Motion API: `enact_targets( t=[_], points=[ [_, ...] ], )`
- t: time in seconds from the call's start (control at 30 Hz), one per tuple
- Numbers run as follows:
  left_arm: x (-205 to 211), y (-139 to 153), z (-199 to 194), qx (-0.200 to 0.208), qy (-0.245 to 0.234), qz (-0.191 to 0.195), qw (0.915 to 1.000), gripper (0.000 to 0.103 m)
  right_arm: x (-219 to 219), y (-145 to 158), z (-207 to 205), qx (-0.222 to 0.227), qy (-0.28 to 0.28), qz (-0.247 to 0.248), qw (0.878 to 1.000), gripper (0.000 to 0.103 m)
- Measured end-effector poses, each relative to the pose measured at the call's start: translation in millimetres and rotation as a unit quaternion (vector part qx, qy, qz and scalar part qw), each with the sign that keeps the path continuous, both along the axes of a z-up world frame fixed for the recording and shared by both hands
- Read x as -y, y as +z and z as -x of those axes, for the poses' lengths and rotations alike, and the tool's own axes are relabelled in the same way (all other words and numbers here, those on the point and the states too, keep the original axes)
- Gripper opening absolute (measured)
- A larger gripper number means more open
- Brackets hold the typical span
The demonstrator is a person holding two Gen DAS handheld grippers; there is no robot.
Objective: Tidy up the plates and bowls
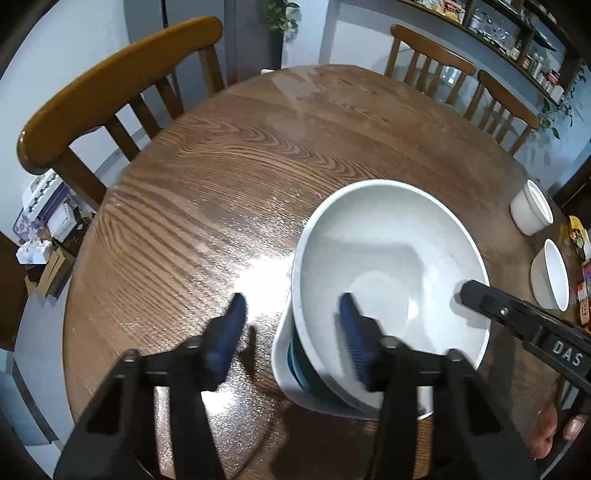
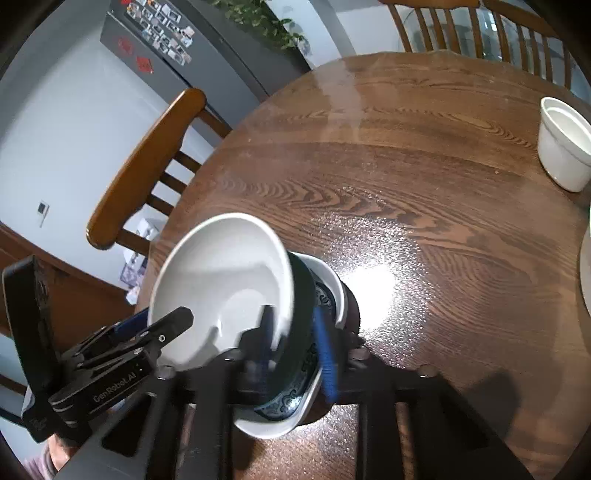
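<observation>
Stack: large white ceramic bowl point(image 1: 388, 258) sits tipped inside a dark teal bowl point(image 2: 303, 295), which sits inside a white bowl with a blue pattern point(image 2: 295, 402); together they form the stack of nested bowls point(image 1: 295, 369), near the front edge of the round dark wooden table point(image 1: 221, 166). Whether the stack rests on the table or is raised off it cannot be told.
Left gripper point(image 1: 293, 306): released. One blue pad is inside the large white bowl and the other is out over the table, with the rim between them and no pad pressing on it.
Right gripper point(image 2: 293, 317): clenched on the stack of nested bowls. One finger is inside the large white bowl and the other is against the inner face of the patterned bowl.
Left wrist view only: small white bowl point(image 1: 550, 275) whole at the far right of the table, wall shelves with jars point(image 1: 517, 37), fingertips of a person's hand point(image 1: 554, 432), and the right gripper as one black finger over the bowl's rim.
Right wrist view only: the blue pattern and teal layer seen clearly, and a grey fridge with photos point(image 2: 155, 33).
Both views: white ribbed ramekin point(image 1: 532, 214), well apart from the stack, and wooden chairs point(image 1: 110, 92) around the table.
</observation>
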State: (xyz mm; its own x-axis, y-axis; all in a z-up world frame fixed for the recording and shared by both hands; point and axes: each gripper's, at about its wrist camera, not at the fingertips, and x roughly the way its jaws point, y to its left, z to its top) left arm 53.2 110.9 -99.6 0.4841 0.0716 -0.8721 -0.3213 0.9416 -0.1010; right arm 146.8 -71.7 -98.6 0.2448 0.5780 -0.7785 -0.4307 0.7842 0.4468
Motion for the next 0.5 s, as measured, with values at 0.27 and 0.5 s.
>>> enact_targets(
  t=[0.27,0.5],
  points=[
    [21.3,23.9,6.6,0.032,-0.042,-0.007,0.9986,0.017,20.8,30.1,12.1,0.037,-0.024,-0.008,0.999,0.008],
    [77.7,26.2,-3.1,0.028,-0.134,0.015,0.9904,0.017,86.2,43.6,27.9,0.039,-0.098,0.012,0.994,0.008]
  ],
)
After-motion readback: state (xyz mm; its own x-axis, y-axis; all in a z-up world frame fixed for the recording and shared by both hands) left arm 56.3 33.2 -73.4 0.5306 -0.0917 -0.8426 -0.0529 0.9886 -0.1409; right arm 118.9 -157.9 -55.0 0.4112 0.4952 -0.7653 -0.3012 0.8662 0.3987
